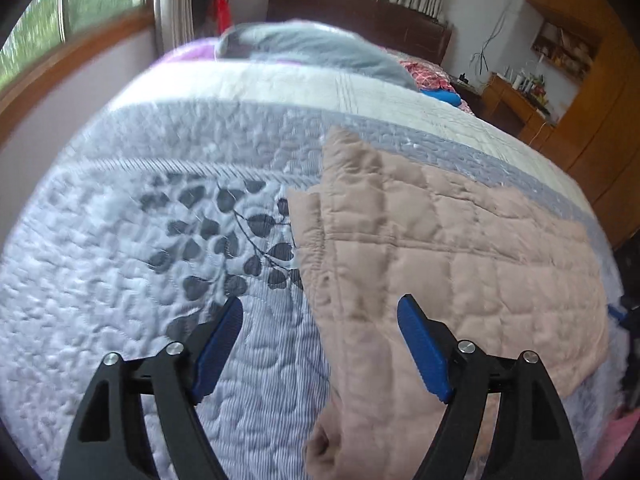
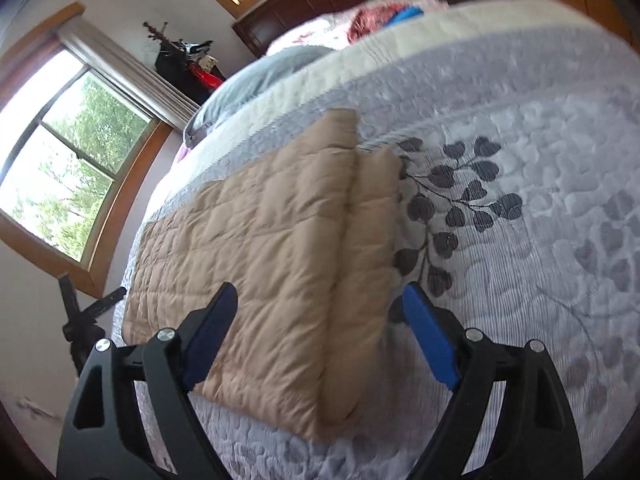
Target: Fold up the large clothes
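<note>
A beige quilted padded garment lies flat on the grey leaf-patterned bedspread, partly folded, with a sleeve or side panel laid along its edge. It also shows in the right wrist view, with the folded strip on its right side. My left gripper is open and empty, hovering over the garment's left edge. My right gripper is open and empty, hovering over the garment's near end and its folded strip. Neither touches the cloth.
A grey pillow and red and blue cloths lie at the bed's head by a dark headboard. Wooden cabinets stand right, windows along the wall. A black tripod stands beside the bed.
</note>
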The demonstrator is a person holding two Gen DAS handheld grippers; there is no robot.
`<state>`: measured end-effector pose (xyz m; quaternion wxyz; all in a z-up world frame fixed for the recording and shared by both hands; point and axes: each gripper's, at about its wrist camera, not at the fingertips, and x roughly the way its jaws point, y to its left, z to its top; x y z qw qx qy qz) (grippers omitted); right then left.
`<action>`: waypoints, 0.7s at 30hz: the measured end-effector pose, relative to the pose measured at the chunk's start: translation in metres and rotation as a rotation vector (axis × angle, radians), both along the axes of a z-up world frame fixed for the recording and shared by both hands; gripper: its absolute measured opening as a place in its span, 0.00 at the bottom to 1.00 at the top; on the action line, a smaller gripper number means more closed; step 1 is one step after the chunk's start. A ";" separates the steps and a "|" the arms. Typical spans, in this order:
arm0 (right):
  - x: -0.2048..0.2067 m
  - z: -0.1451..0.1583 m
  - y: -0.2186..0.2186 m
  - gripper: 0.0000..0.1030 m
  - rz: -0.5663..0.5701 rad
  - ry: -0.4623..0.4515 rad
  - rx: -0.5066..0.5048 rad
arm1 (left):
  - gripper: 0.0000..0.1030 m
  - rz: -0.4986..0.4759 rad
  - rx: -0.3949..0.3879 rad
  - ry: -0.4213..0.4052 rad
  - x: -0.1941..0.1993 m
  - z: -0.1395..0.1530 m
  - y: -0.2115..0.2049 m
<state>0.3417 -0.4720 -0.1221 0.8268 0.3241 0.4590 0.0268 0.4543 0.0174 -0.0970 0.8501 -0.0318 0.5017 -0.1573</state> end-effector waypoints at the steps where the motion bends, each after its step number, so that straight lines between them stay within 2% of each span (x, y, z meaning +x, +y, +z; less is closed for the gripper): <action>1: 0.006 -0.007 -0.004 0.82 -0.010 0.017 0.003 | 0.78 -0.001 -0.024 0.023 0.005 -0.006 0.001; 5: 0.026 -0.029 -0.006 0.82 0.019 0.058 0.073 | 0.78 -0.024 -0.114 0.089 0.022 -0.031 -0.003; 9: 0.041 -0.034 0.002 0.82 0.039 0.060 0.050 | 0.80 -0.073 -0.193 0.120 0.034 -0.041 -0.013; 12: 0.048 -0.030 0.008 0.74 0.057 0.055 0.041 | 0.80 -0.097 -0.236 0.160 0.044 -0.047 -0.020; 15: 0.052 -0.027 0.019 0.67 0.078 0.061 -0.002 | 0.80 -0.113 -0.241 0.168 0.047 -0.048 -0.032; 17: 0.053 -0.024 0.021 0.53 0.093 0.054 -0.017 | 0.79 -0.129 -0.236 0.160 0.048 -0.046 -0.045; 18: 0.053 -0.022 0.023 0.50 0.098 0.052 -0.020 | 0.76 -0.134 -0.230 0.153 0.047 -0.045 -0.048; 20: 0.051 -0.019 0.024 0.35 0.099 0.044 -0.024 | 0.66 -0.145 -0.212 0.136 0.045 -0.044 -0.056; 21: 0.052 -0.017 0.026 0.32 0.096 0.037 -0.030 | 0.56 -0.150 -0.213 0.131 0.043 -0.042 -0.059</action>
